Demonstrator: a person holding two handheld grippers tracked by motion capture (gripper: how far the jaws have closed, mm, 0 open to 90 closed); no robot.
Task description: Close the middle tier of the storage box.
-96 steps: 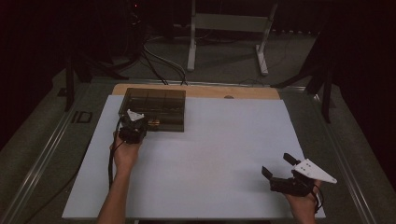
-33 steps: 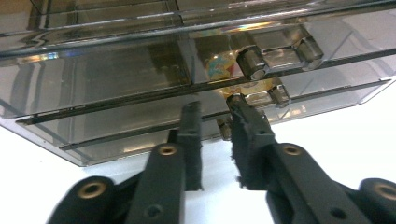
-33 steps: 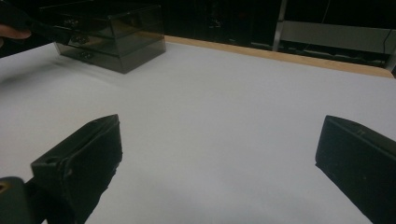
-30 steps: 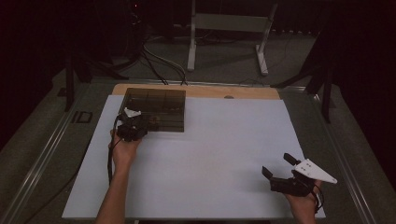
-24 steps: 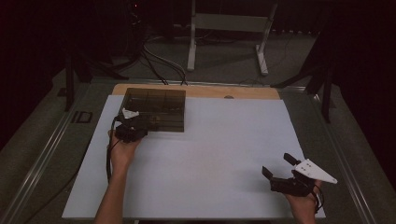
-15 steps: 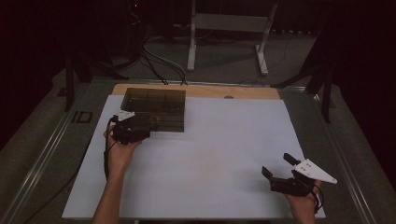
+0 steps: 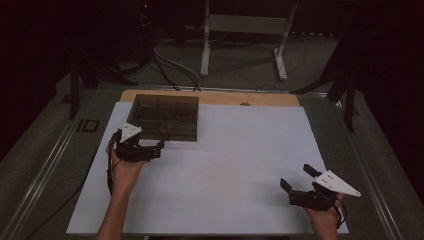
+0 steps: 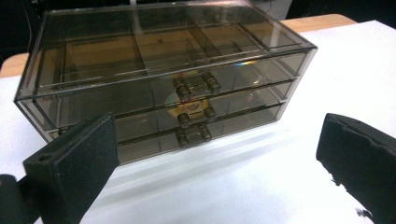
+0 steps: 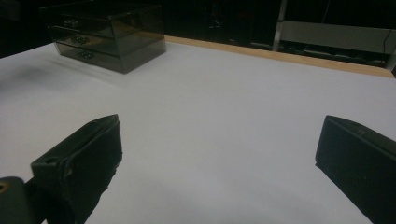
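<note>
We see a white sheet (image 7: 240, 165) covering most of the table, with a strip of bare wooden tabletop (image 7: 260, 98) left showing along its far edge. A small dark spot (image 7: 244, 104) sits on that strip. Behind the table we find a grey floor (image 7: 240, 65) with dark cables (image 7: 165, 62) running across it and a pale metal stand (image 7: 245, 30) on two legs. A metal rail (image 7: 45, 170) runs along the table's left side, near a dark "ID" marking (image 7: 88, 125).

Both forearms are showing bare, no sleeves. Left tool (image 7: 139, 146) and right tool (image 7: 299, 183) are showing black bodies, blocky black matte jaws, a pale three-cornered top plate and a trailing black cable.
</note>
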